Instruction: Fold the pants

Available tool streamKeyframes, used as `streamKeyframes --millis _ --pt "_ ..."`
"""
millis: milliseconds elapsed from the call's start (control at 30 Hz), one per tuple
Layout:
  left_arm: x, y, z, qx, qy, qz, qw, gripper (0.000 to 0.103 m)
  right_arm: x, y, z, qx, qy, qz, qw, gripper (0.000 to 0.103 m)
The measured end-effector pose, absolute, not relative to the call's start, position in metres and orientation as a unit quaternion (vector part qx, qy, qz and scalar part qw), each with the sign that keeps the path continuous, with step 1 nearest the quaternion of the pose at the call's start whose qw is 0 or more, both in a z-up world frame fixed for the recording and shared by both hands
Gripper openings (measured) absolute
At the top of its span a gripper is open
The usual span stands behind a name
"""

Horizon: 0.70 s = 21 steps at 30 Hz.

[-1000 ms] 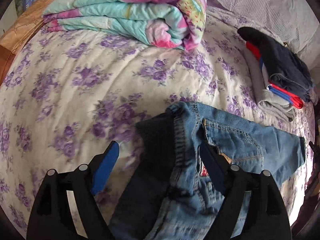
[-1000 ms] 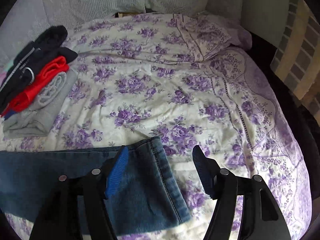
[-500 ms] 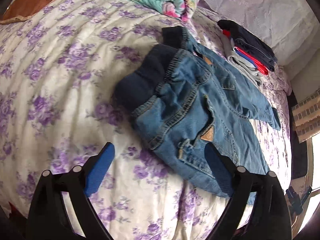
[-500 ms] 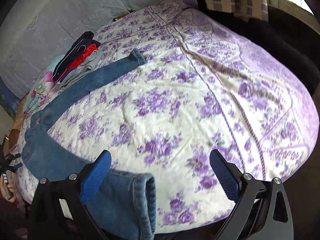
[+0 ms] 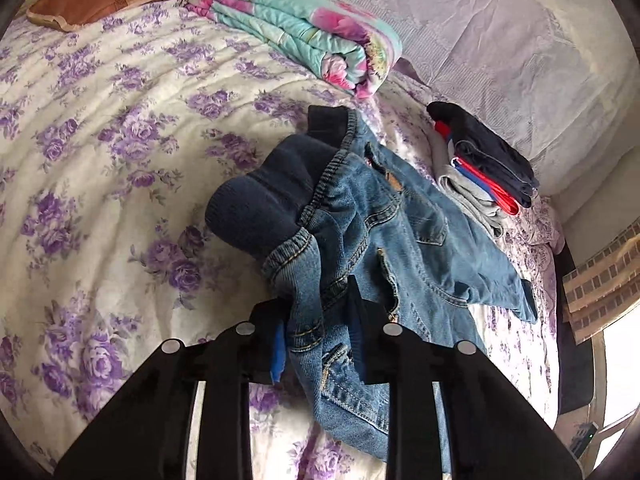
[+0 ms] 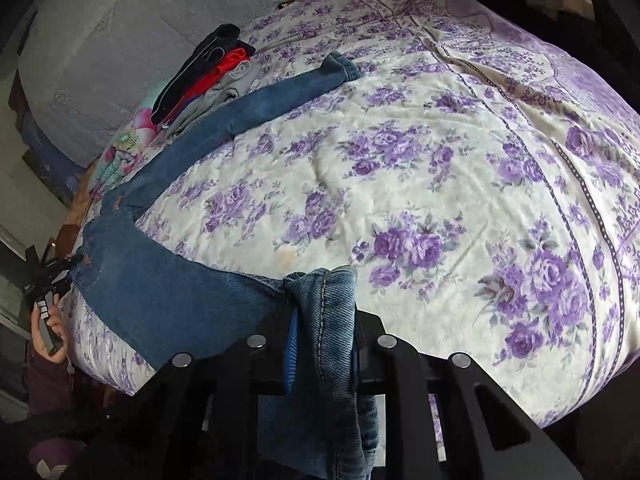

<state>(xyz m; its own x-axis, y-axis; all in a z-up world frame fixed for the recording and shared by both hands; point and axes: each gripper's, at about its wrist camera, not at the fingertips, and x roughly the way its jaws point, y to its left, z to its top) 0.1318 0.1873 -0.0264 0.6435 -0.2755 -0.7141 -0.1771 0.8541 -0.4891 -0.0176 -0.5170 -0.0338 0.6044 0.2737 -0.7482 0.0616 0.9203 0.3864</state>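
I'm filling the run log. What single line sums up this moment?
left claw: shut on jeans waist | right claw: closing on leg hem | jeans unfolded on bed

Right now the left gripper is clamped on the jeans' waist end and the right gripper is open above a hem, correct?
Not quite. The right gripper is closing on the jeans at the hem, as the right wrist view shows. The left gripper does clamp the waist end.

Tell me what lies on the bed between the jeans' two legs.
Only bare floral bedspread, seen in the right wrist view, between the far leg and the near leg.
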Motion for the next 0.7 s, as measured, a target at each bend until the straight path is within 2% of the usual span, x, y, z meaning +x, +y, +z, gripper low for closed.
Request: streamKeyframes --millis 167,267,367,433,467,500,533,567,600,633,667,700 --pt "0.088 0.17 0.009 -0.273 0.379 -0.026 0.884 0.023 -0.009 -0.538 0.035 0.187 0.385 0.064 0.902 0.018" --pt "0.061 0.161 0.01 -0.274 0.386 -0.026 0.88 0.023 0.009 -0.552 0.048 0.182 0.392 0.043 0.901 0.018" --pt "0.057 0.162 -0.007 -0.242 0.395 0.015 0.886 0.023 0.044 -0.551 0.017 0.164 0.441 0.013 0.882 0.019" --pt "0.065 0.167 -0.033 -0.235 0.431 0.027 0.871 0.025 0.069 -0.551 -0.027 0.145 0.492 -0.006 0.858 0.025" --pt "0.065 0.171 -0.043 -0.245 0.442 0.023 0.863 0.027 0.075 -0.555 -0.045 0.138 0.505 -0.031 0.851 0.028" --pt "0.063 0.174 -0.049 -0.257 0.447 0.012 0.857 0.028 0.074 -0.559 -0.055 0.145 0.502 -0.044 0.852 0.039" --pt "0.06 0.175 -0.049 -0.258 0.446 0.004 0.857 0.033 0.069 -0.563 -0.055 0.16 0.485 -0.046 0.858 0.04" --pt "0.057 0.173 -0.045 -0.251 0.444 0.0 0.86 0.056 0.061 -0.564 -0.05 0.165 0.467 -0.05 0.867 0.043" --pt "0.053 0.172 -0.039 -0.242 0.438 0.006 0.866 0.071 0.051 -0.562 -0.042 0.159 0.45 -0.057 0.877 0.052" --pt "0.049 0.173 -0.033 -0.238 0.425 0.016 0.873 0.09 0.04 -0.56 -0.033 0.153 0.431 -0.059 0.887 0.058" --pt "0.047 0.173 -0.028 -0.236 0.414 0.021 0.879 0.096 0.027 -0.557 -0.027 0.148 0.415 -0.059 0.896 0.069" --pt "0.05 0.172 -0.026 -0.232 0.414 0.022 0.88 0.096 0.017 -0.554 -0.022 0.141 0.405 -0.064 0.901 0.071"
